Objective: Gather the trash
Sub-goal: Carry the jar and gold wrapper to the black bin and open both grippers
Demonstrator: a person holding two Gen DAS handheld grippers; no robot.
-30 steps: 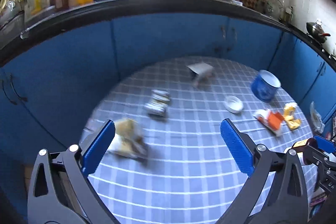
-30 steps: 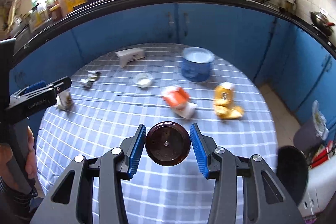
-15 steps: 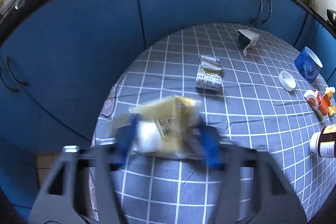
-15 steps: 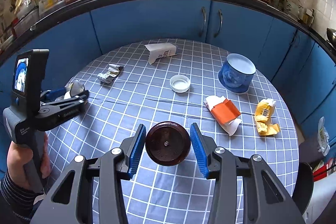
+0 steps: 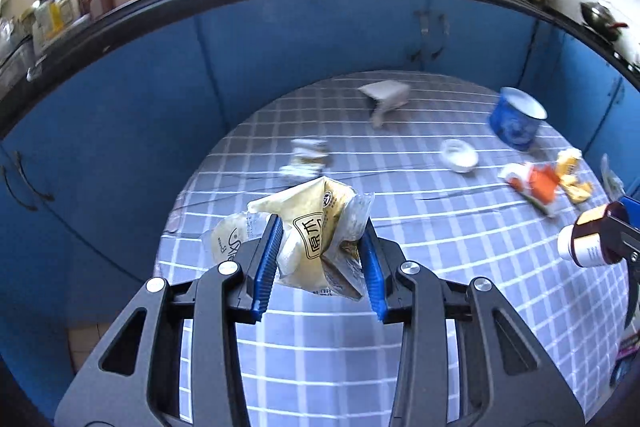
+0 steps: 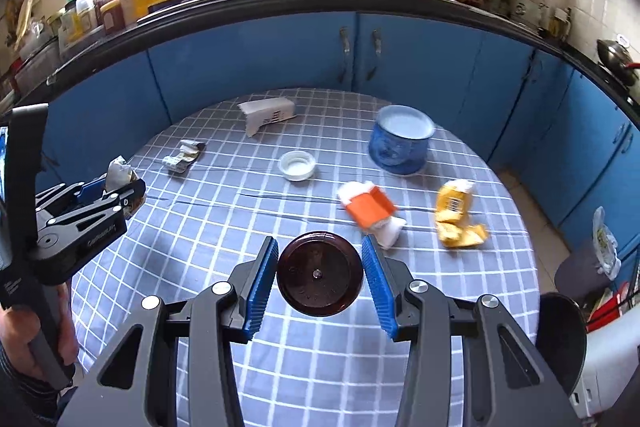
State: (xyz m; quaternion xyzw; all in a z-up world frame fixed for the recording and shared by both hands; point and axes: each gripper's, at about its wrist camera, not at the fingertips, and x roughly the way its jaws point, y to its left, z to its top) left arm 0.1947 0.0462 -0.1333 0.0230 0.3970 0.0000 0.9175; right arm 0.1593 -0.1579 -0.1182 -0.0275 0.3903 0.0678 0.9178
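Left wrist view: the left gripper (image 5: pixel 320 259) is closing, its pads pinching a crumpled yellow wrapper (image 5: pixel 316 239) lifted clear for disposal; the table (image 5: pixel 400 347) holds more litter toward twelve and two o'clock.

Right wrist view: the right gripper (image 6: pixel 320 277) clamps a brown bottle (image 6: pixel 320 275) end-on; an orange carton (image 6: pixel 370 209) lies at one o'clock.
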